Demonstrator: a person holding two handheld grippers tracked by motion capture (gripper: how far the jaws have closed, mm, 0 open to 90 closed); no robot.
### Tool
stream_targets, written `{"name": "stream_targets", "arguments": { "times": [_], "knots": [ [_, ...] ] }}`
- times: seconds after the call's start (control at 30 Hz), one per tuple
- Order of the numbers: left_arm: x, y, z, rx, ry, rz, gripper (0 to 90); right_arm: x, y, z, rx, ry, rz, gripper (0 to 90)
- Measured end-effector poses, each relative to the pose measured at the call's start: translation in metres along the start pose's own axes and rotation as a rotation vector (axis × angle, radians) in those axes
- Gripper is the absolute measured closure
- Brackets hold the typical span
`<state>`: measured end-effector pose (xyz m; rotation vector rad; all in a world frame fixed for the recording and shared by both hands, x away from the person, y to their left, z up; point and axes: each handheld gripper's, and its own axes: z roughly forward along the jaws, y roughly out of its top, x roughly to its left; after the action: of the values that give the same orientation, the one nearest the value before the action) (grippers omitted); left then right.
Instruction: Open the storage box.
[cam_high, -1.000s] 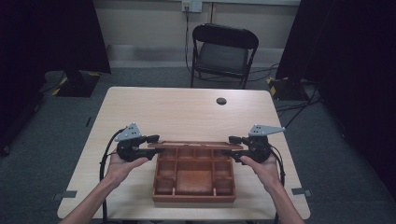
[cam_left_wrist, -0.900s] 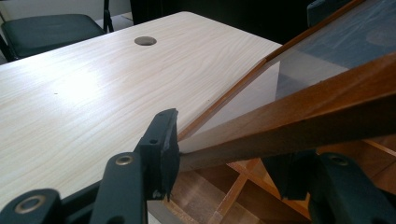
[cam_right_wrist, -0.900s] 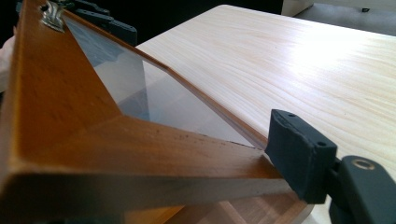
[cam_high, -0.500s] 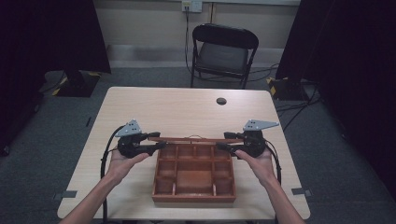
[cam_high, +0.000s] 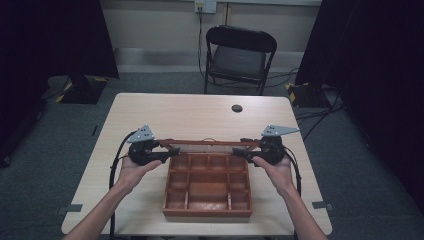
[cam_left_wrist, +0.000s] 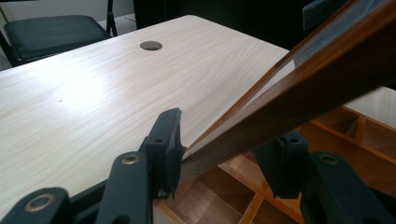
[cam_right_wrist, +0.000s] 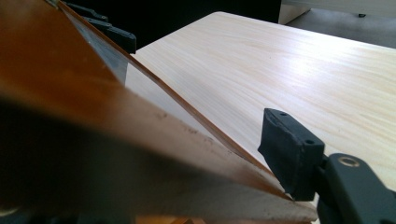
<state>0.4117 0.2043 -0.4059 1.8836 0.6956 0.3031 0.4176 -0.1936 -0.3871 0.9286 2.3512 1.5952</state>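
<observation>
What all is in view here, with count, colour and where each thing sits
Wooden compartment box: one, reddish brown, near-centre of the table, open.
Lid: one, brown wooden frame with a clear pane, raised at the box's far edge, held at both ends.
Table: one, pale wood grain, middle of the room.
Cable hole: one, dark, far right part of the tabletop.
Folding chair: one, black, beyond the table.
Wall outlet: one, pale, on the far wall.
Left gripper: one, black with a grey plate, jaws on either side of the lid's left end.
Right gripper: one, black with a grey plate, at the lid's right end.
Forearms: two, coming in from the bottom.
</observation>
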Motion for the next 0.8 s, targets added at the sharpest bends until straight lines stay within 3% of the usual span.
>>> {"name": "stream_targets", "arguments": {
  "times": [0.33, 0.5, 0.73, 0.8],
  "knots": [
    [0.01, -0.001, 0.008, 0.016, 0.008, -0.009, 54.7, -0.007, 0.005, 0.006, -0.01, -0.012, -0.004, 44.6],
    [0.011, -0.001, 0.01, -0.003, 0.007, -0.036, 54.6, -0.01, 0.004, 0.008, -0.015, -0.013, 0.003, 44.7],
    [0.017, 0.002, 0.012, 0.013, 0.025, -0.02, 56.1, -0.021, 0.0, 0.012, -0.019, -0.036, 0.029, 45.6],
    [0.018, 0.002, 0.013, -0.001, 0.021, -0.043, 56.3, -0.022, 0.0, 0.012, -0.017, -0.038, 0.031, 46.2]
  ]
}}
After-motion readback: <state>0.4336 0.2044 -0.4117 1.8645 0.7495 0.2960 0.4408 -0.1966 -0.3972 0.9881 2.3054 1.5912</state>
